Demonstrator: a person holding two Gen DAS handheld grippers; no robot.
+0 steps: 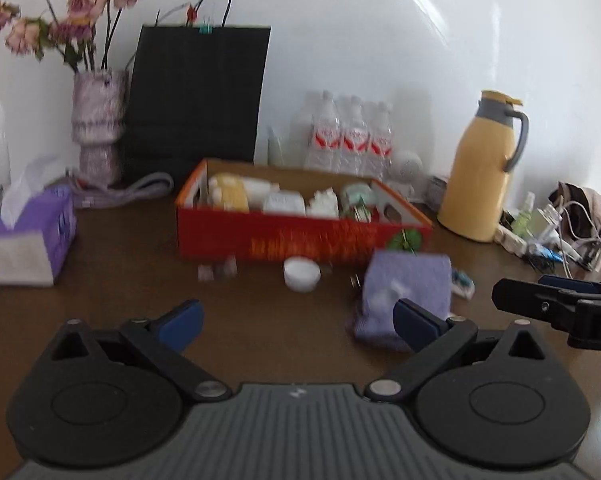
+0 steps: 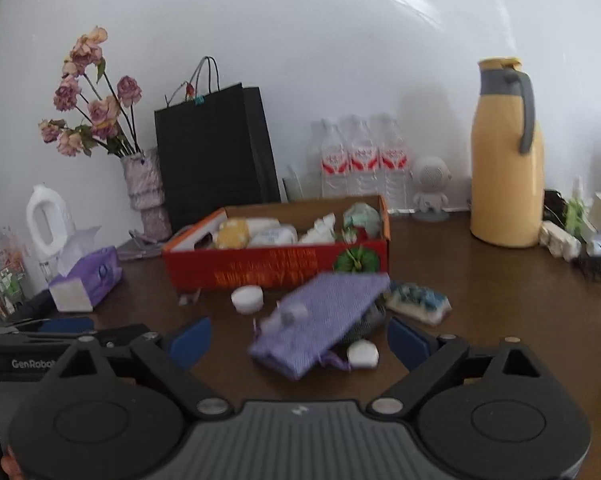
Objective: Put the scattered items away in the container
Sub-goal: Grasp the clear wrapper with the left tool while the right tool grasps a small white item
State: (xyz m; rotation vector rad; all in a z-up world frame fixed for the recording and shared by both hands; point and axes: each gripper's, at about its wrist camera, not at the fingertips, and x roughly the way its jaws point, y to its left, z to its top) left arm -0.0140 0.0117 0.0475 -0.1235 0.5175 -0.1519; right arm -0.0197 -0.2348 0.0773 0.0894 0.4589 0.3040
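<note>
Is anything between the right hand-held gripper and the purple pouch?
Nothing visible: the right hand-held gripper is open, with the purple pouch lying directly ahead between its fingers. A small white lid rests against the pouch's near edge, beside the path.

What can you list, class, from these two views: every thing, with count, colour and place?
cardboard box: 1, red, table centre, partly filled
cloth pouch: 1, purple, in front of box
round jar: 1, white, before box
small cap: 1, white, beside pouch
patterned packet: 1, blue-white, right of pouch
tissue pack: 1, purple, left
thermos jug: 1, yellow, right
paper bag: 1, black, behind box
water bottles: several, clear, by wall
left tool: open
right tool: open
</note>
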